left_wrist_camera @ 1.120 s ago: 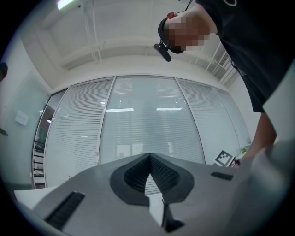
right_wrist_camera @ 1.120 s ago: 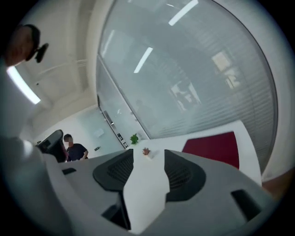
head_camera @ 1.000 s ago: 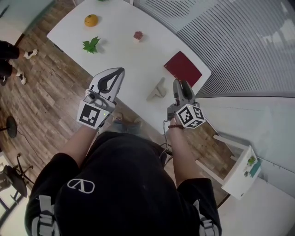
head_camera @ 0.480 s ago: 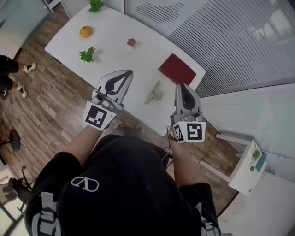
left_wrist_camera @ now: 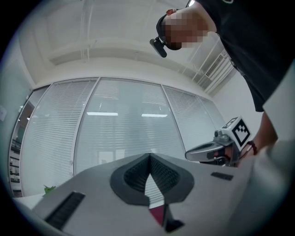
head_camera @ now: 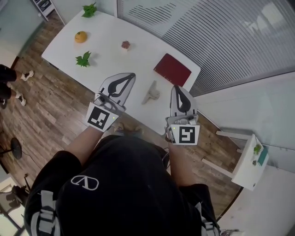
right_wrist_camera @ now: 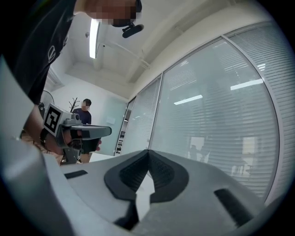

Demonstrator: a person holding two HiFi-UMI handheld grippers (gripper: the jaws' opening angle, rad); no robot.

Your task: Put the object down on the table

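A small grey angled object (head_camera: 151,93) lies on the white table (head_camera: 115,64) near its front edge, between my two grippers and touched by neither. My left gripper (head_camera: 132,75) hovers to its left, tips together and nothing held; its own view shows the jaws (left_wrist_camera: 150,155) shut. My right gripper (head_camera: 177,87) hangs to the object's right over the table's corner, shut and empty, as its own view (right_wrist_camera: 148,151) also shows. Each gripper shows in the other's view: the right gripper (left_wrist_camera: 216,150) and the left gripper (right_wrist_camera: 76,132).
On the table are a dark red book (head_camera: 172,70), a small red thing (head_camera: 125,44), a green leaf (head_camera: 83,60), an orange (head_camera: 80,37) and a plant (head_camera: 88,9). A white stool (head_camera: 251,161) stands at the right. Blinds run behind. Another person (right_wrist_camera: 85,110) stands far off.
My right gripper has drawn back from the grey object toward my body and its jaws have shut. The left gripper has lifted slightly. The grey object stays on the table.
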